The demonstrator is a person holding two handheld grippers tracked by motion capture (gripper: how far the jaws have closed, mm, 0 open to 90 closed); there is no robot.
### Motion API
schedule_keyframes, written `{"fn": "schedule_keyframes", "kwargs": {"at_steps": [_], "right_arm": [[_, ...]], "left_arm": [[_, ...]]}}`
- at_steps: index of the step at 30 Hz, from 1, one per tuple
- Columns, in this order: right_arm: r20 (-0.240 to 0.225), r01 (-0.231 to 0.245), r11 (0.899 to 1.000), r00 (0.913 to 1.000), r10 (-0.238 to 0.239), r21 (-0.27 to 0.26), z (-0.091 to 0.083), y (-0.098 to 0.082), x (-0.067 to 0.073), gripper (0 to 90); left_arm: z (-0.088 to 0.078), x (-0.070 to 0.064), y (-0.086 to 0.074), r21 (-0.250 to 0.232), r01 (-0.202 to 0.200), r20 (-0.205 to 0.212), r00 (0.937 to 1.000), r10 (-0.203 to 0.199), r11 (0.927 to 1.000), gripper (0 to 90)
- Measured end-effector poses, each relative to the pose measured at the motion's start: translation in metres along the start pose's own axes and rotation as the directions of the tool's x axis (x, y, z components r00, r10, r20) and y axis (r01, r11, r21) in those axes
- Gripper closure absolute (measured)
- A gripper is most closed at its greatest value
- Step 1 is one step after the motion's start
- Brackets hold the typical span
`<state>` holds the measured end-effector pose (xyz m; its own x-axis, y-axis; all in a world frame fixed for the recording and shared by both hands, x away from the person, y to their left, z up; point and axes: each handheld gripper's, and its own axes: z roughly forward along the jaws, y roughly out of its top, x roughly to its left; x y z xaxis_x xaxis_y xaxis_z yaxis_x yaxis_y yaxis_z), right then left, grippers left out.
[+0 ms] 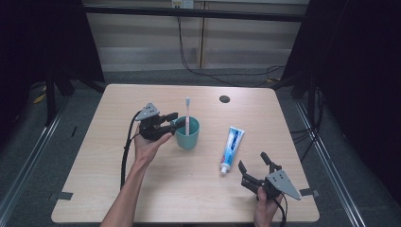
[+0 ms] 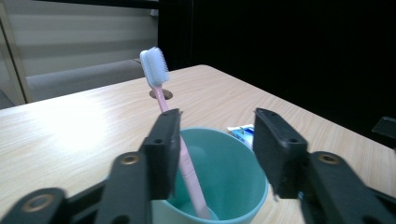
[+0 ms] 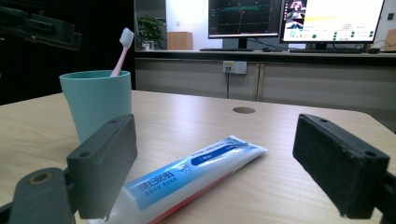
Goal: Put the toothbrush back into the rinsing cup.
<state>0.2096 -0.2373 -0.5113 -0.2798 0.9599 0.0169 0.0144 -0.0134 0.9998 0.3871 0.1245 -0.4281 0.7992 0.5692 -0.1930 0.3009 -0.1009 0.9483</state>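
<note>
A pink toothbrush [image 1: 187, 113] stands head up in a teal cup [image 1: 187, 135] near the table's middle. My left gripper [image 1: 176, 122] is at the cup's left rim. In the left gripper view its jaws are apart above the cup [image 2: 233, 168], and the toothbrush [image 2: 155, 70] rises just beside one jaw with no pad pressing on it. A blue and white toothpaste tube [image 1: 231, 147] lies flat to the right of the cup. My right gripper [image 1: 253, 161] is low at the front right, wide open, and the tube [image 3: 196, 170] lies ahead between its jaws.
The wooden table [image 1: 142, 198] has a round cable hole [image 1: 224, 99] at the back. Cables hang and trail on the floor behind it. Black tape marks sit at the front corners. Monitors [image 3: 299, 21] stand on a counter beyond the table.
</note>
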Motion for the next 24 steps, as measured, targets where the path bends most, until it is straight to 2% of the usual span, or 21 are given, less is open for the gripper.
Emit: {"fn": "schedule_keyframes", "kwargs": {"at_steps": [8,11,17,20,22,24], "right_arm": [[0.003,0.000,1.000,1.0000,0.000,0.004,0.000,0.000,0.000,13.0],[0.004,-0.001,1.000,1.0000,0.001,0.004,0.000,0.000,0.000,13.0],[0.008,0.000,1.000,1.0000,0.000,0.005,0.000,0.000,0.000,13.0],[0.006,-0.001,1.000,1.0000,0.001,0.005,0.001,0.000,0.000,13.0],[0.007,0.000,1.000,1.0000,0.000,0.004,0.000,0.000,0.000,13.0],[0.006,0.000,1.000,1.0000,0.000,0.001,0.000,0.000,0.000,13.0]], "left_arm": [[-0.010,0.002,0.001,0.016,0.016,-0.036,0.9992,-0.016,0.9997,27.0],[-0.013,0.002,0.001,0.027,0.008,-0.053,0.9986,-0.006,0.9996,21.8],[-0.025,0.004,-0.005,0.037,-0.010,-0.037,0.9993,0.011,0.9993,15.9],[-0.028,0.002,-0.007,0.040,-0.018,-0.034,0.9992,0.019,0.9990,15.9],[-0.030,0.002,-0.008,0.034,-0.012,-0.017,0.9998,0.013,0.9993,15.8],[-0.035,0.001,-0.010,0.031,-0.015,-0.025,0.9996,0.016,0.9994,15.8]]}}
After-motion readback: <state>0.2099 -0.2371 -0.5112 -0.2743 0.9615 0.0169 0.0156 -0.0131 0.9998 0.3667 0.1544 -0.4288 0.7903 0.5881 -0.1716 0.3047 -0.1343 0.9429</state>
